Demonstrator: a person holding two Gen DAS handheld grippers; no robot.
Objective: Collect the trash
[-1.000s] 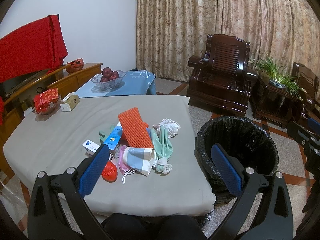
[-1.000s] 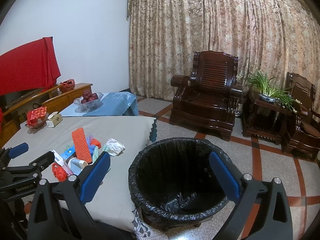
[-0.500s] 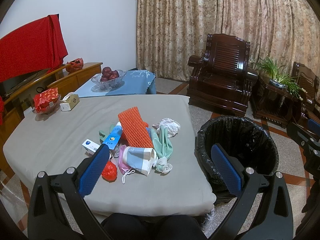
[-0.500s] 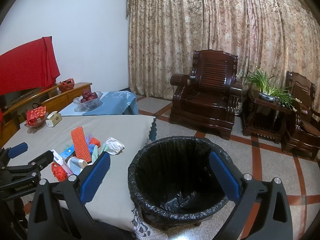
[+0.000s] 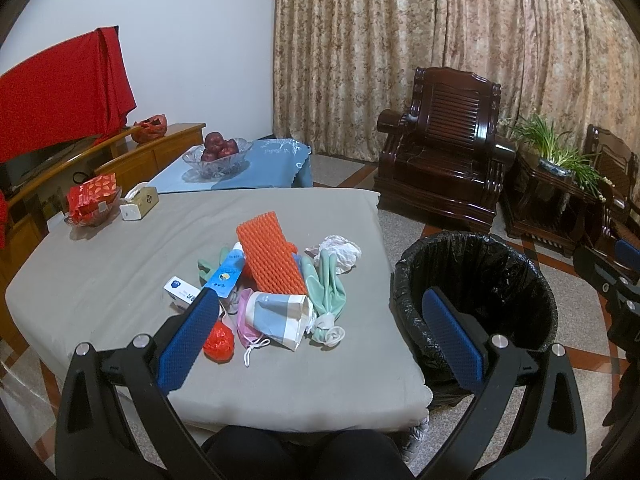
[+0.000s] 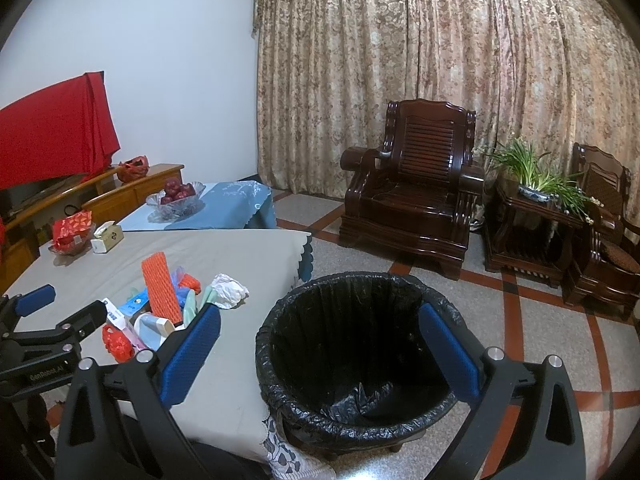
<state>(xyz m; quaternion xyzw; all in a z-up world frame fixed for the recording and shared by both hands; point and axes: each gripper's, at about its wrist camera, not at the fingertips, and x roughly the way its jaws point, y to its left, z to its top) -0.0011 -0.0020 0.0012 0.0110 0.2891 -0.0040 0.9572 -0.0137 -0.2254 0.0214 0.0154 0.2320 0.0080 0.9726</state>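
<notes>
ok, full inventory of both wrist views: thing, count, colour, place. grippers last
foam net: 1, orange, middle of trash pile
rubber gloves: pair, green, pile's right
paper cup: 1, blue-white, pile front
crumpled tissue: 1, white, pile's far right
red bag: 1, red, pile front-left
bin: 1, black liner, floor right of table
table: 1, grey cover
fruit bowl: 1, glass, blue table
armchair: 1, dark wood, by curtain
left gripper: open, empty
right gripper: open, empty
</notes>
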